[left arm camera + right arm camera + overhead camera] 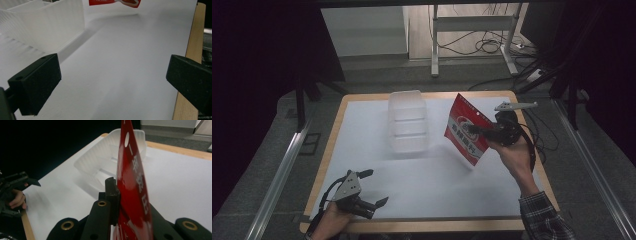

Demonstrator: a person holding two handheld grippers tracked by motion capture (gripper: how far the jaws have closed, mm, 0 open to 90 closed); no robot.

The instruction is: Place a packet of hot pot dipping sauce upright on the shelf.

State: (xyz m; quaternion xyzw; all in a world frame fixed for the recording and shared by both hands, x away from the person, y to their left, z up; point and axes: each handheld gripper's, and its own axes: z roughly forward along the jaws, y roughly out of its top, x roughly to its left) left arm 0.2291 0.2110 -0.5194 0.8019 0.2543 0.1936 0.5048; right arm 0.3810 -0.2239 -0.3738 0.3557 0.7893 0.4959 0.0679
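Note:
A flat red packet (466,129) with white lettering hangs in the air over the right half of the table, and my right gripper (482,131) is shut on it. In the right gripper view the packet (132,190) stands edge-on, pinched between the black jaws. A clear plastic bin (408,121) sits at the back middle of the table, to the left of the packet. My left gripper (377,187) rests near the front left edge, open, with nothing between its fingers (37,82). The bin's wall (47,27) and the packet's lower edge (115,2) lie ahead of it.
A white sheet (432,180) covers the tabletop, with a wooden rim (432,225) around it. Beyond the far edge are a metal stand (472,35) and cables on the floor. Dark drapes flank both sides.

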